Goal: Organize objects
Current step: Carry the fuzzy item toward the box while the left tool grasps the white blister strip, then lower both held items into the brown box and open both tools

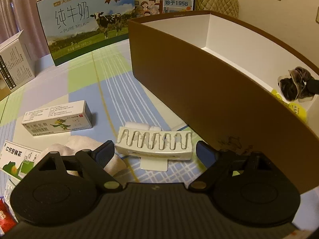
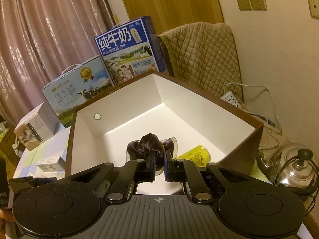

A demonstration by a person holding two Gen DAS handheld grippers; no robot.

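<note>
A large brown box [image 1: 199, 91] with a white inside [image 2: 139, 107] stands on the table. In the right wrist view my right gripper [image 2: 159, 155] is shut on a dark purple packet [image 2: 147, 145], held over the box floor beside a yellow packet [image 2: 195, 153]. The purple packet [image 1: 295, 85] and yellow packet [image 1: 297, 107] also show over the box wall in the left wrist view. My left gripper [image 1: 155, 149] is open just above the table, its fingers on either side of a white ribbed plastic piece [image 1: 154, 142]. A small medicine box [image 1: 57, 119] lies to its left.
Two milk cartons [image 1: 83, 23] [image 2: 129, 45] stand behind the brown box, a white box [image 1: 16, 65] at the left. A white cloth [image 1: 79, 145] and a green-white carton [image 1: 18, 159] lie near my left fingers. A glass kettle [image 2: 299, 165] and power strip [image 2: 231, 97] sit right.
</note>
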